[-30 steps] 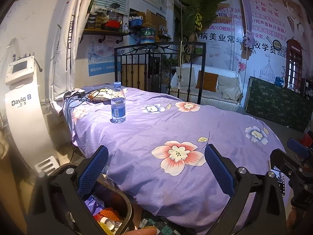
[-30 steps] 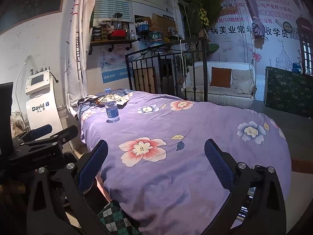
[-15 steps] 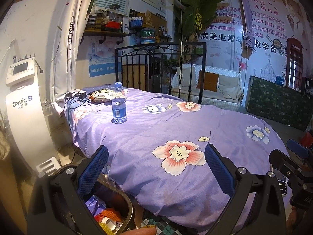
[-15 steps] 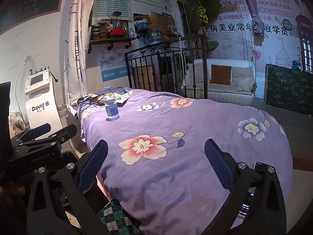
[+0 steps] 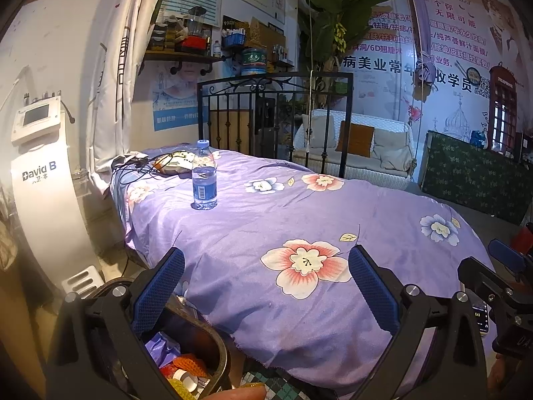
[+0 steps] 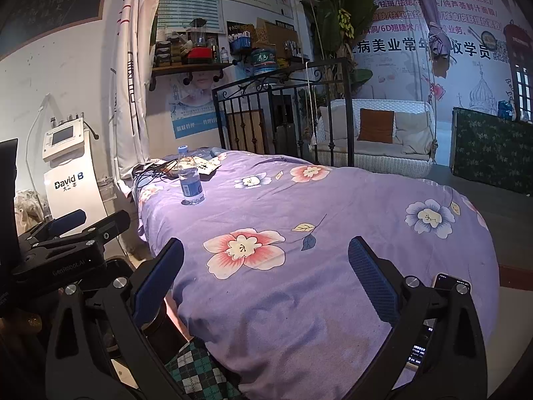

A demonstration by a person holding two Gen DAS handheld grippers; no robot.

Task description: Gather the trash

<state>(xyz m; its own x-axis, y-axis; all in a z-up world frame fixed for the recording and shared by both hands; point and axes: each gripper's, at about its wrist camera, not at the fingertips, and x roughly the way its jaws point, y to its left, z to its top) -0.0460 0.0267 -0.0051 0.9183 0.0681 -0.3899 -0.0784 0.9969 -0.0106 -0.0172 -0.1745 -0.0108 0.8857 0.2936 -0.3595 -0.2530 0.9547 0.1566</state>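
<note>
Both wrist views face along the purple bed (image 5: pixel 299 220), sharing its bottle (image 6: pixel 190 180).

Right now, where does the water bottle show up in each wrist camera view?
Left wrist: the water bottle stands upright on the purple bedspread, left of centre.
Right wrist: the water bottle stands farther left, in the upper half.
Shared landmark: the white David B machine, left of the bed.
</note>
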